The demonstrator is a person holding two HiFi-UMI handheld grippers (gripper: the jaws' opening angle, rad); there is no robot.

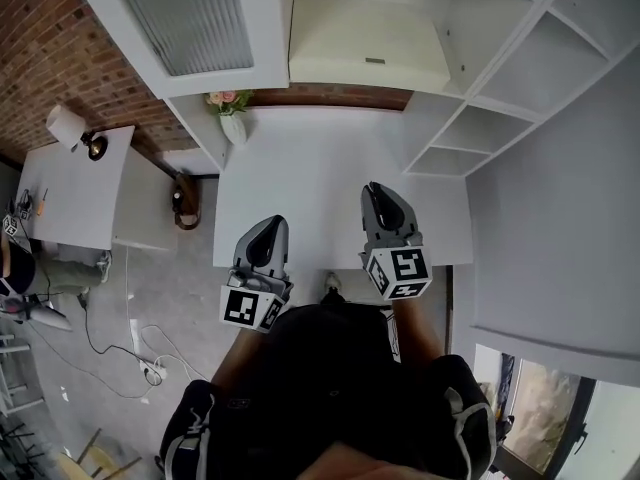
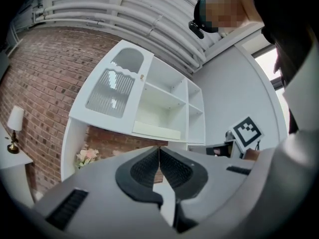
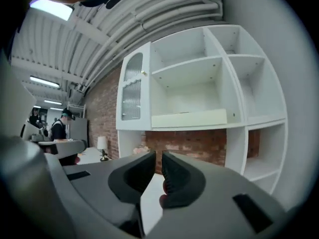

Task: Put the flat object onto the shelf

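Observation:
The flat object, a cream board (image 1: pixel 365 43), lies on a shelf of the white shelf unit (image 1: pixel 520 58) behind the white table (image 1: pixel 320 168). The same board (image 2: pixel 155 130) shows in the left gripper view, and as a pale slab (image 3: pixel 189 118) in the right gripper view. My left gripper (image 1: pixel 268 226) hovers near the table's front edge, shut, its tips touching (image 2: pixel 159 151) with nothing held. Just to its right and slightly further in, my right gripper (image 1: pixel 383 193) is shut and empty, only a thin slit showing between its jaws (image 3: pixel 158 156). Both grippers are well short of the shelf.
A vase of pink flowers (image 1: pixel 230 113) stands at the table's back left corner. A ribbed-glass cabinet door (image 1: pixel 195 18) hangs left of the board. A side table (image 1: pixel 70 188) with a lamp (image 1: pixel 68 126) sits at left, cables (image 1: pixel 140 358) on the floor. Open cubbies (image 1: pixel 450 138) line the right.

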